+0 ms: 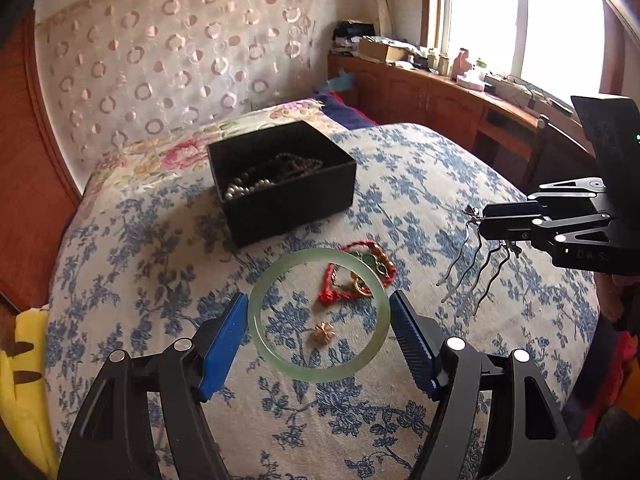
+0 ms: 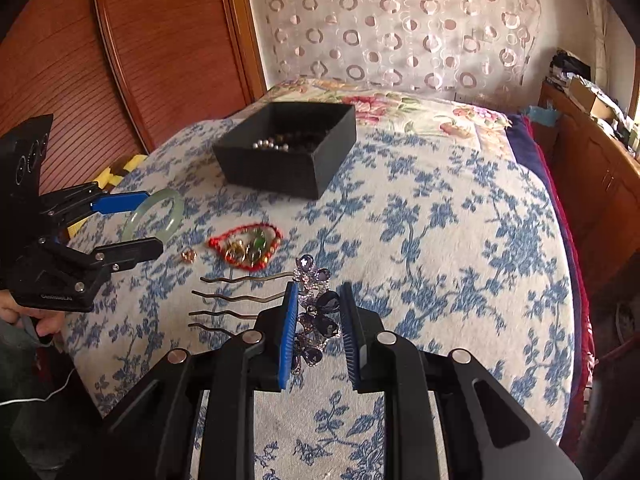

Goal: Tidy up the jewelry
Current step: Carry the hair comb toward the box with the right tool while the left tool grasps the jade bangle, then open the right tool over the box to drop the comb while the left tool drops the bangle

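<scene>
My left gripper (image 1: pixel 319 314) is shut on a pale green jade bangle (image 1: pixel 280 360), held above the bed; it also shows in the right wrist view (image 2: pixel 160 208). My right gripper (image 2: pixel 318 300) is shut on a purple jewelled hair comb (image 2: pixel 320 320) with wavy metal prongs (image 1: pixel 472 276). A red cord bracelet with gold and green charms (image 1: pixel 360 276) (image 2: pixel 246 248) and a small gold flower piece (image 1: pixel 322 333) (image 2: pixel 189 255) lie on the cover. A black open box (image 1: pixel 280 180) (image 2: pixel 288 152) with pearls and beads stands further back.
The bed has a blue floral cover (image 1: pixel 400 168) over a pink floral pillow (image 1: pixel 160 152). A wooden headboard (image 2: pixel 160 40) is to the left, a cluttered wooden sideboard (image 1: pixel 440 92) under the window to the right. A yellow toy (image 1: pixel 24 360) lies at the bed's left edge.
</scene>
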